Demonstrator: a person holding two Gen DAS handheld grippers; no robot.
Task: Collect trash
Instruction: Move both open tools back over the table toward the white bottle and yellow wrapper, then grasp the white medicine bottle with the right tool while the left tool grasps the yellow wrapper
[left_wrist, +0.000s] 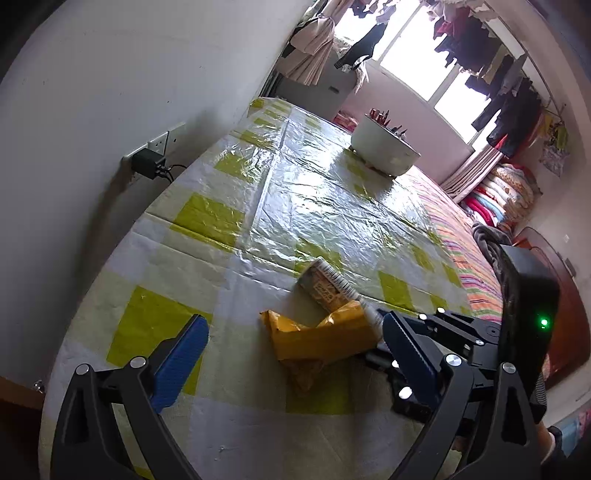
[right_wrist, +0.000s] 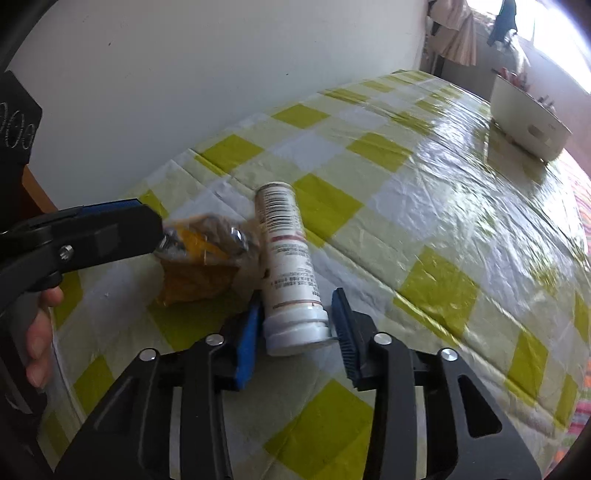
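Blue-padded right gripper (right_wrist: 295, 332) clamped on the capped end of a white tube-shaped bottle (right_wrist: 286, 266) lying on the checked plastic tablecloth (right_wrist: 424, 206); round and smooth, liable to roll or pivot out on lifting. Left gripper (left_wrist: 295, 347) spread wide, tilted down over the yellow wrapper (left_wrist: 317, 336), holding nothing; white trash tub (right_wrist: 524, 122) well apart.

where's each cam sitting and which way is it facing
Left wrist: on the left gripper, facing down over the table; its open fingers and the right gripper show.
Right wrist: on the right gripper, facing down at the bottle between its pads; a hand shows.
Shared: bottle, yellow wrapper, white bowl.
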